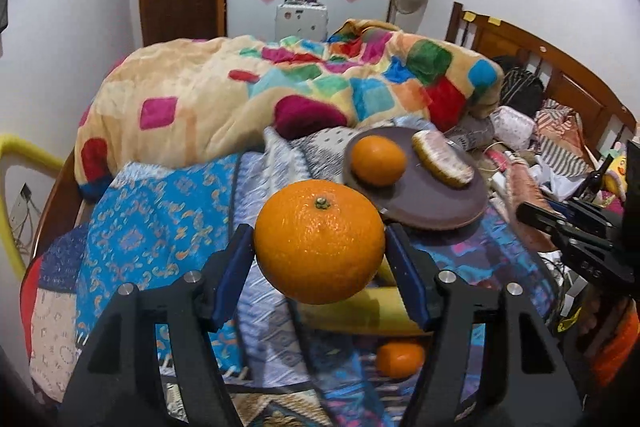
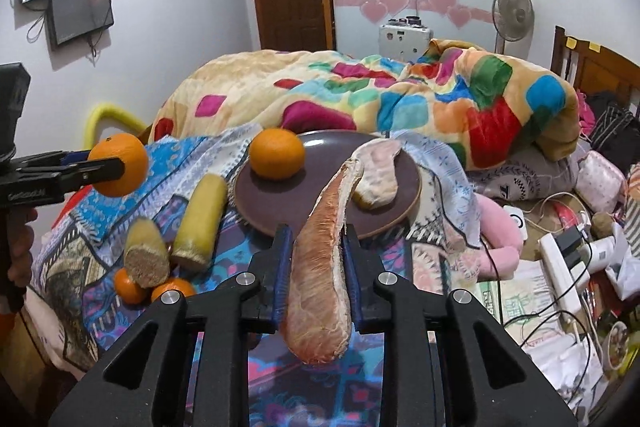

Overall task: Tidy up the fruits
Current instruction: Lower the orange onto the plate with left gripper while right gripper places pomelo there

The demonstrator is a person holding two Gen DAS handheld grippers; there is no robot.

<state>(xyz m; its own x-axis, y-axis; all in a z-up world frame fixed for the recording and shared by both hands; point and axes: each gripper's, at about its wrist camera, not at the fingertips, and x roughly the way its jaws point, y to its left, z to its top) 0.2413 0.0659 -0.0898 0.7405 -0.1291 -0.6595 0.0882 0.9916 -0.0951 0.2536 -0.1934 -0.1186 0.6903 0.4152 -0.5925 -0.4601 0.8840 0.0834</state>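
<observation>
- Left hand-held gripper [image 1: 320, 251]: jaws half open, clamped on a whole orange [image 1: 319, 241], held above the bed, short of the brown plate [image 1: 436, 207].
- Right hand-held gripper [image 2: 316, 247]: jaws nearly closed, pinching a pomelo segment [image 2: 322, 267] just before the plate.
- On the plate: a second orange [image 2: 277, 154] and another pomelo segment [image 2: 378, 175].
</observation>
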